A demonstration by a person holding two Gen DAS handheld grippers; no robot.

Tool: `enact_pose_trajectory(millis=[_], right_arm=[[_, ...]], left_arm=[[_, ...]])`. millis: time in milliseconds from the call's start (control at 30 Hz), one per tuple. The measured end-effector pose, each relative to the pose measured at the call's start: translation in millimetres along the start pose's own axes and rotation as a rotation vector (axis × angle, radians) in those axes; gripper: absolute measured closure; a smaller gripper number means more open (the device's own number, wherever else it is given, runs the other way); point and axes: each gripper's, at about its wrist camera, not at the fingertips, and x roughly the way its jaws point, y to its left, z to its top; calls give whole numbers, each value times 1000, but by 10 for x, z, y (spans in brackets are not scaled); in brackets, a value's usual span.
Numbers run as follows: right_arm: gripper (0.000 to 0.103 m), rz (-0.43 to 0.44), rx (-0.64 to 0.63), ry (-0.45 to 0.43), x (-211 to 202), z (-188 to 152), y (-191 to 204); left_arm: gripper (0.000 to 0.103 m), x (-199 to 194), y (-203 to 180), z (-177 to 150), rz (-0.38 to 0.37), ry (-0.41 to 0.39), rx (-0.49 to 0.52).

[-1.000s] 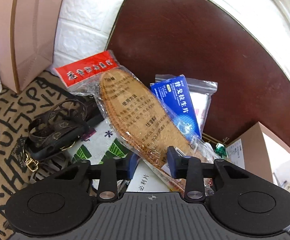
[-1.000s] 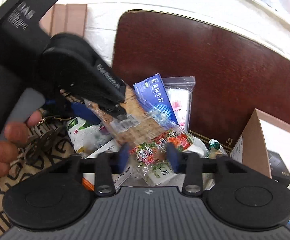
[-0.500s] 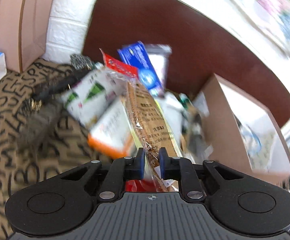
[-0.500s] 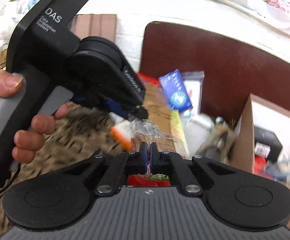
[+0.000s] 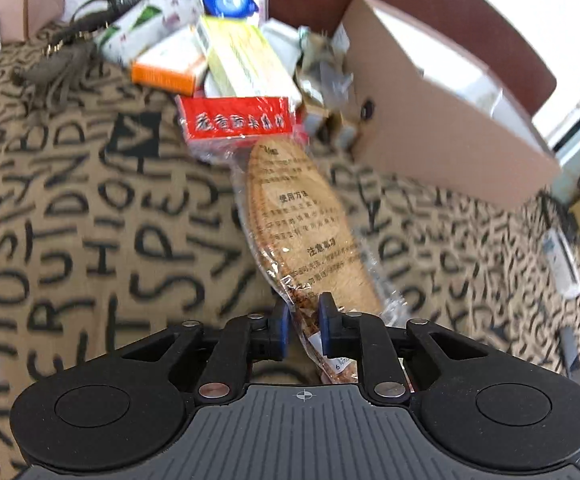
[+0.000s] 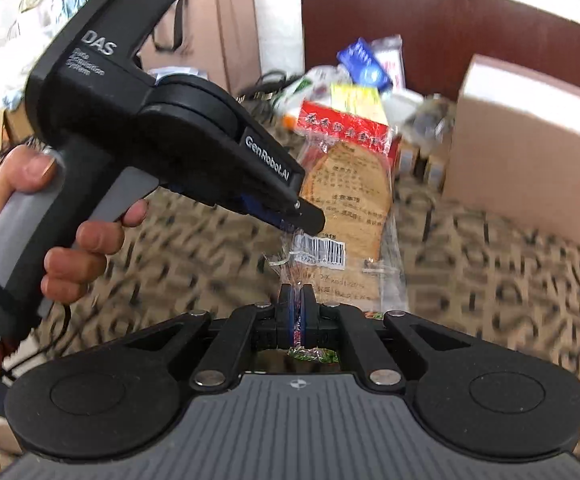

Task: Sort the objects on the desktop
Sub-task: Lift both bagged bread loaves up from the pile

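Observation:
My left gripper [image 5: 304, 312] is shut on the heel end of a clear bag with tan insoles [image 5: 306, 220] and a red header card. It holds the bag above the lettered cloth. In the right wrist view the same insole bag [image 6: 350, 200] hangs from the left gripper [image 6: 290, 222]. My right gripper [image 6: 297, 294] is shut on a small crinkly snack packet [image 6: 312, 354], red and green, mostly hidden behind the fingers.
A pile of boxes and packets [image 5: 217, 48] lies at the back of the brown lettered cloth [image 5: 69, 220]. An open cardboard box [image 5: 442, 104] stands at the right. A paper bag [image 6: 209, 32] stands at the back left. A dark headboard [image 6: 470, 20] is behind.
Both grippers closed on their items in the pile, then lifted and pulled back toward me. The insole bag now hangs over open cloth, away from the pile.

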Motion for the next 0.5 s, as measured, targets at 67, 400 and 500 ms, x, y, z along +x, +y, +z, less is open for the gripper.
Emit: enact_pose_trajectory(millis=[67, 400, 500], right_arm=[[100, 4, -5, 5, -31, -51, 19], [24, -83, 52, -97, -57, -28, -136], [21, -72, 50, -52, 69, -52, -202]], left_arm=[[53, -8, -5, -50, 7, 1, -4], [8, 79, 93, 160, 106, -24, -88], [8, 178, -58, 202, 107, -12, -39]])
